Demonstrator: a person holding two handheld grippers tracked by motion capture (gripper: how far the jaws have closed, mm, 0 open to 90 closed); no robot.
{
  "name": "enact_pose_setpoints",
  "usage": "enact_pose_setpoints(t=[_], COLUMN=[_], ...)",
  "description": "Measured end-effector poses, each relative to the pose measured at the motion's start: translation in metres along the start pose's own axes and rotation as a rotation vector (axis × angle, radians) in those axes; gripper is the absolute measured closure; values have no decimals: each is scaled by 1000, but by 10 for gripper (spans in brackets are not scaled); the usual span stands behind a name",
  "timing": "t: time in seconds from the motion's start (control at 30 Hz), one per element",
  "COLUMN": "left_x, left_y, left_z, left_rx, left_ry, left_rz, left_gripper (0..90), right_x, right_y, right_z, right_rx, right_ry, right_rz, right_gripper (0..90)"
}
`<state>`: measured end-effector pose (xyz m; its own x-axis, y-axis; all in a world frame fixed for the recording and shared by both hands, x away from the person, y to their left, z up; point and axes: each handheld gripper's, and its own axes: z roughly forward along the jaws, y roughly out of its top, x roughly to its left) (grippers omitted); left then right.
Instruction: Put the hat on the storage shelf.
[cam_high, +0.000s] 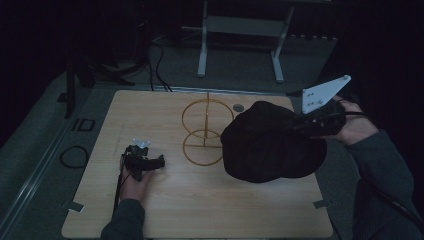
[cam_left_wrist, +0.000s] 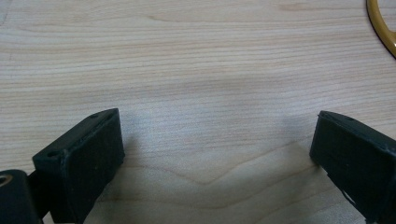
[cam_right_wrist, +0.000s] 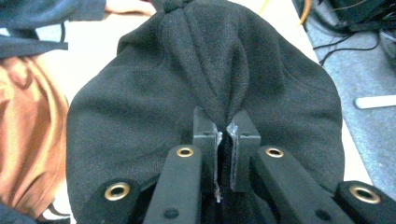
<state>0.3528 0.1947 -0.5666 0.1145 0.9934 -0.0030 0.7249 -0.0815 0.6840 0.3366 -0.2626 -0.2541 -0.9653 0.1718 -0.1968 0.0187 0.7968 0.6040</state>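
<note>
A black cloth hat hangs over the right part of the wooden table, lifted by its right side. My right gripper is shut on a pinched fold of the black hat, jaws nearly touching with fabric bunched between them. My left gripper rests low at the left of the table, pointing right. It stands open, its two black fingers wide apart above bare wood with nothing between them.
A gold wire stand with two rings on a post stands at the table's middle, just left of the hat; its rim shows in the left gripper view. A small grey disc lies behind. White frame legs stand beyond the table.
</note>
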Motion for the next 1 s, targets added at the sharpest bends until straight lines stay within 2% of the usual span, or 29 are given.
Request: enact_pose_setpoints(t=[0.27,0.4,0.47,0.6,0.87,0.97,1.0], left_x=[0,0,0,0,0,0,0], left_y=[0,0,0,0,0,0,0], left_z=[0,0,0,0,0,0,0], left_rx=[0,0,0,0,0,0,0], left_ry=[0,0,-1,-1,-1,-1,-1], left_rz=[0,0,1,1,1,1,1], left_gripper=[24,24,24,24,24,24,24], right_x=[-14,-22,-23,-30,-37,-39,-40], right_y=[-11,-19,-21,-29,-30,-31,-32], right_z=[-13,-16,-17,-22,-26,-24,-22], right_rx=[-66,-106,-122,-197,-258,-264,-261], right_ry=[-96,-166,-176,-240,-309,-306,-318], right_rz=[75,128,143,208,258,276,284], right_gripper=[841,842,841,844,843,843,843])
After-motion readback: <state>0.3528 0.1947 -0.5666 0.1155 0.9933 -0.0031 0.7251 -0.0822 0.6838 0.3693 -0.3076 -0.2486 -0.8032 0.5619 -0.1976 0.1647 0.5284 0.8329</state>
